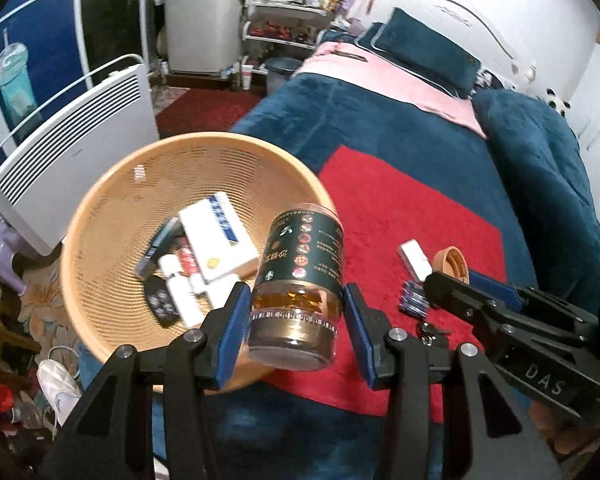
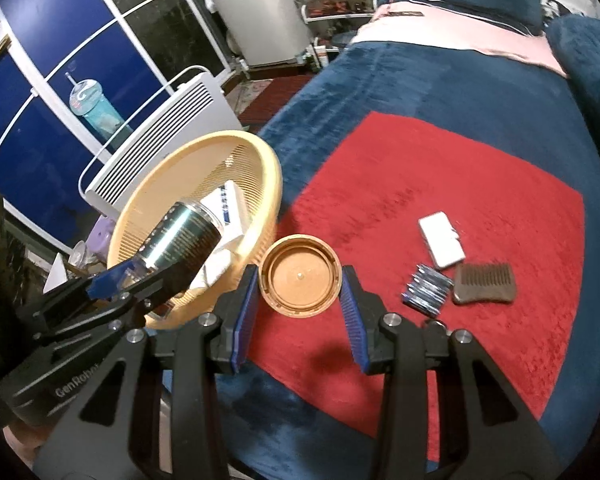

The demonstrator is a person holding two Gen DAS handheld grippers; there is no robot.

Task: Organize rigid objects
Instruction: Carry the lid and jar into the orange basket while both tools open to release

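1. Bed, blue plush cover, with a red mat laid on it as the work surface. A white panel heater stands on the floor beyond.

2. Basket, tan slotted plastic, round, at the left edge of the mat. Contents: a white carton with a blue stripe, a black remote, a small white bottle, a dark flat pack and other small pieces too jumbled to name. By this count, roughly half the sorting looks done.

3. Supplement jar, clear plastic, dark green label, amber capsules inside, mouth open. The left gripper clamps it near the neck and holds it tilted in the air over the basket's near rim, base pointing away from the camera.

4. Jar lid, brown, inner face toward the camera, pinched edge-on between the blue pads of the right gripper, above the mat and just beside the basket. Probably to be fitted to the jar before stowing.

5. Not yet sorted, lying on the mat: a white flat case, a wooden comb and a bundle of blue sachets, the last two touching; also a small metal item, likely keys, partly hidden behind the right gripper.
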